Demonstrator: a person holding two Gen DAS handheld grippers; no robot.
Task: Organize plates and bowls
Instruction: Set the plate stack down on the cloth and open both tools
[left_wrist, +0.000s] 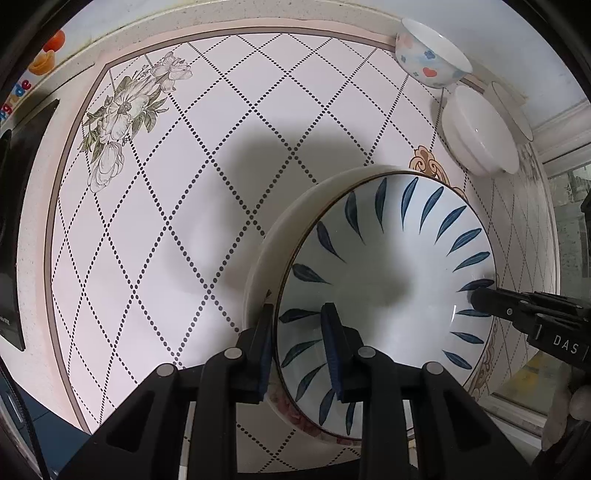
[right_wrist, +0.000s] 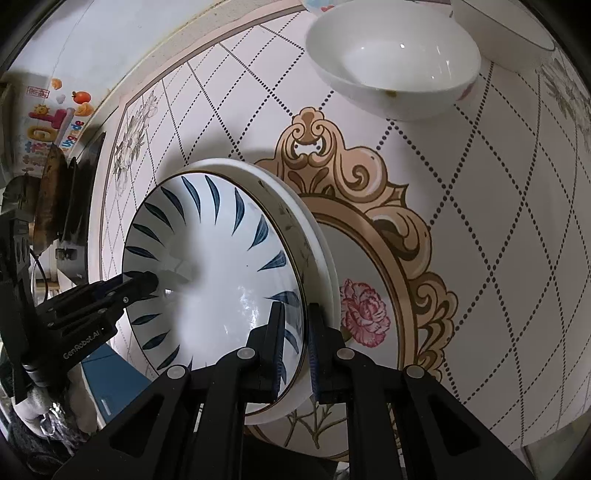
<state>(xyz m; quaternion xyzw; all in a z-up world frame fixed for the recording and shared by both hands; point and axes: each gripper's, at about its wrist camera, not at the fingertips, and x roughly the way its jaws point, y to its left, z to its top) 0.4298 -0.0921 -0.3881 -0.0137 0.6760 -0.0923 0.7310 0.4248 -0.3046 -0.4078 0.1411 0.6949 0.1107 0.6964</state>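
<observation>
I am gripping the blue-leaf bowl (left_wrist: 384, 295) from both sides: my left gripper (left_wrist: 299, 332) is clamping its rim at about seven o'clock in the left wrist view, one finger outside the white wall and one inside, while my right gripper (right_wrist: 295, 332) is pinching the opposite rim at about five o'clock in the right wrist view. The bowl is sitting over a tabletop (left_wrist: 166, 229) that is showing a dotted diamond grid, a grey flower print toward ten o'clock and a tan scrollwork medallion (right_wrist: 369, 192) with a pink rose. Toward one o'clock in the left view a plain white bowl (left_wrist: 480, 136) is resting just beside a small patterned bowl (left_wrist: 430, 51), with another white dish (left_wrist: 511, 107) behind them. A pale wall carrying colourful stickers (right_wrist: 55, 118) is running along the table's far edge.
</observation>
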